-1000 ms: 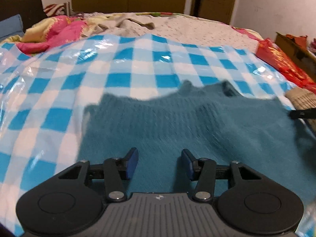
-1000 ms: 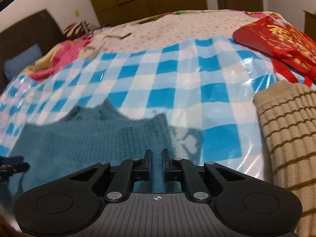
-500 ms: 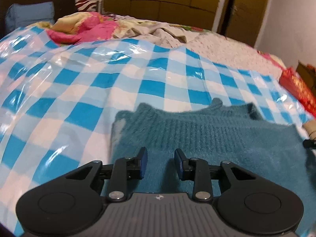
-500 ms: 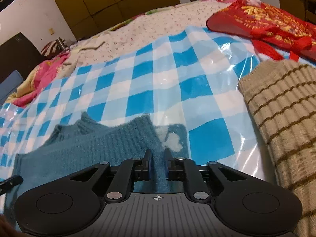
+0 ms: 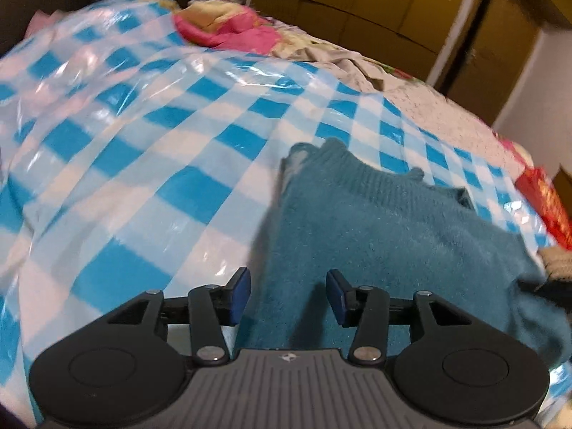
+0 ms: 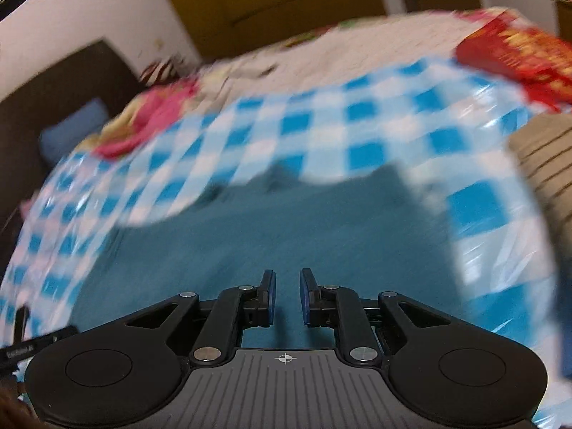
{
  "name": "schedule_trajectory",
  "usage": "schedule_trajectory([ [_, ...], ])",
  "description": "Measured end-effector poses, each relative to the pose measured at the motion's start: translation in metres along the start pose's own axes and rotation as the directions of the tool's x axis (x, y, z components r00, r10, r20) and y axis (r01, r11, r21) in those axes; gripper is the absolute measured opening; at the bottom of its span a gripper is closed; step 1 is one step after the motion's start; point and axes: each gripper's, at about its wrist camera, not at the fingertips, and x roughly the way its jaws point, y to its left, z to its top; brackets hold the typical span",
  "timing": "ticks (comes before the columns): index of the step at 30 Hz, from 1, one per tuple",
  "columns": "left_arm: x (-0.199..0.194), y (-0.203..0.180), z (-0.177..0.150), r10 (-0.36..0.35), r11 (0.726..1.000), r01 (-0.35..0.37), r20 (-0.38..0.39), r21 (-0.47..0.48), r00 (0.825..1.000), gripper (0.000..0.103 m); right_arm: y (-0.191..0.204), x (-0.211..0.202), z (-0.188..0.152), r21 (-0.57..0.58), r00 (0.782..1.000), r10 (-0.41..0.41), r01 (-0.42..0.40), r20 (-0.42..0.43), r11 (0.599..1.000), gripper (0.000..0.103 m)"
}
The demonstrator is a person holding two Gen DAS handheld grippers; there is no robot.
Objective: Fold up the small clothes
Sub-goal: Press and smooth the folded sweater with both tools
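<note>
With the sweater [image 5: 375,236] lying on the checked sheet [image 5: 143,164] of the bed, left tongs [image 5: 287,295] opening astride its left edge and right tongs [image 6: 287,295] slightly apart over its middle, grip only the edge layer, then fold evenly.

A bed covered by a blue-and-white checked plastic sheet [image 5: 150,150] offers wide open room to the left and beyond a teal sweater [image 5: 375,236] — flat, shiny and bare. The sweater fills the near middle of the sheet, lying low. On the right, passage is narrower: a beige striped knit [image 6: 543,164] lies close beside the sweater, and a red bag [image 6: 518,53] sits behind it. At the far edge, a pink crumpled blanket [image 5: 232,28] and grey cloth [image 5: 343,60] crowd the sheet.
</note>
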Motion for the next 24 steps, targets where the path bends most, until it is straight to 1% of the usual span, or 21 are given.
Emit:
schedule_trajectory([
  [1, -0.001, 0.004, 0.001, -0.017, 1.000, 0.016, -0.011, -0.024, 1.000, 0.061, 0.006, 0.010, -0.002, -0.006, 0.999, -0.013, 0.013, -0.045, 1.000, 0.017],
  [2, 0.001, 0.007, 0.002, -0.031, 0.999, 0.030, -0.033, -0.040, 0.999, 0.069, 0.012, 0.016, -0.004, -0.020, 0.997, -0.046, 0.045, -0.059, 0.999, 0.017],
  [3, 0.002, 0.009, 0.001, -0.046, 0.997, 0.042, -0.052, -0.062, 0.998, 0.070, 0.017, 0.017, -0.002, -0.041, 0.996, -0.066, 0.064, -0.059, 0.997, 0.017],
  [4, 0.003, 0.011, -0.002, -0.062, 0.996, 0.057, -0.066, -0.076, 0.996, 0.070, 0.023, 0.014, 0.002, -0.053, 0.996, -0.069, 0.066, -0.054, 0.996, 0.017],
  [5, 0.005, 0.011, -0.005, -0.077, 0.994, 0.071, -0.081, -0.080, 0.994, 0.070, 0.028, 0.010, 0.006, -0.056, 0.997, -0.056, 0.053, -0.050, 0.997, 0.017],
  [7, 0.007, 0.008, -0.007, -0.086, 0.994, 0.079, -0.096, -0.078, 0.992, 0.070, 0.047, 0.001, 0.015, -0.085, 0.999, -0.026, 0.023, -0.040, 0.996, 0.017],
  [9, 0.007, 0.005, -0.008, -0.084, 0.995, 0.078, -0.093, -0.068, 0.992, 0.070, 0.072, 0.000, 0.026, -0.144, 0.999, -0.003, -0.004, -0.045, 0.990, 0.028],
  [10, 0.007, 0.005, -0.009, -0.092, 0.994, 0.086, -0.091, -0.067, 0.992, 0.070, 0.087, 0.005, 0.031, -0.172, 0.998, 0.016, -0.027, -0.064, 0.985, 0.031],
  [11, 0.006, 0.004, -0.011, -0.100, 0.993, 0.095, -0.089, -0.067, 0.991, 0.070, 0.102, 0.011, 0.034, -0.194, 0.995, 0.040, -0.056, -0.089, 0.979, 0.038],
  [12, 0.005, 0.004, -0.012, -0.105, 0.993, 0.100, -0.083, -0.065, 0.991, 0.070, 0.120, 0.019, 0.037, -0.214, 0.991, 0.062, -0.086, -0.115, 0.973, 0.041],
  [14, 0.003, 0.005, -0.012, -0.124, 0.990, 0.119, -0.069, -0.070, 0.990, 0.070, 0.155, 0.039, 0.044, -0.261, 0.983, 0.079, -0.121, -0.166, 0.958, 0.044],
  [17, 0.002, 0.008, -0.014, -0.145, 0.987, 0.141, -0.053, -0.077, 0.988, 0.070, 0.200, 0.072, 0.050, -0.309, 0.969, 0.065, -0.138, -0.237, 0.941, 0.048],
  [20, 0.001, 0.010, -0.015, -0.165, 0.984, 0.162, -0.038, -0.068, 0.986, 0.070, 0.230, 0.101, 0.053, -0.318, 0.956, 0.041, -0.137, -0.290, 0.938, 0.049],
  [24, 0.001, 0.011, -0.015, -0.184, 0.982, 0.182, -0.029, -0.059, 0.983, 0.070, 0.256, 0.121, 0.049, -0.356, 0.939, -0.005, -0.126, -0.345, 0.926, 0.054],
])
